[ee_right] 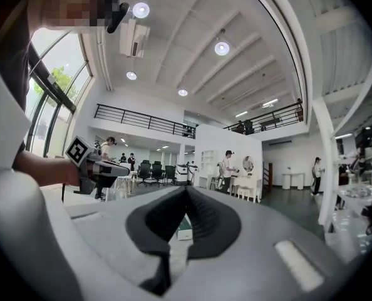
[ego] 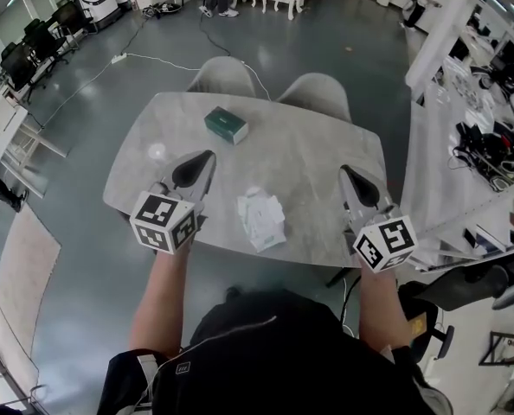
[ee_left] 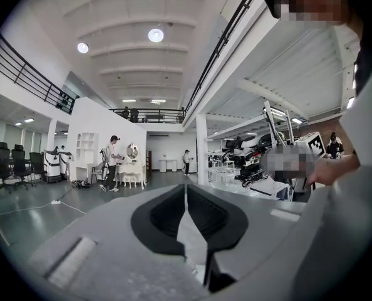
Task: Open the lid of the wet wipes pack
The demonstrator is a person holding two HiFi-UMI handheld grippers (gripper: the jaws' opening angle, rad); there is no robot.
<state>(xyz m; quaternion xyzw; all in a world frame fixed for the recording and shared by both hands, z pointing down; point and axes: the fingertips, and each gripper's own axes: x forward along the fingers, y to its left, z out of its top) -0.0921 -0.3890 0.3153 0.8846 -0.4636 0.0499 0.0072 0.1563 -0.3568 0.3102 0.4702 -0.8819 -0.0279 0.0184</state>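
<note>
The wipes pack (ego: 261,219) lay at the desk's (ego: 309,145) near edge, its long axis running toward the far edge. The left hand-held gripper (ego: 201,162) and right hand-held gripper (ego: 350,180) flanked it, jaws together and empty, the left seemingly slightly nearer.

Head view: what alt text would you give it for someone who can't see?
A person holds a shut, empty left gripper and right gripper over a grey table; a white pack lies between them, a green box farther back.
</note>
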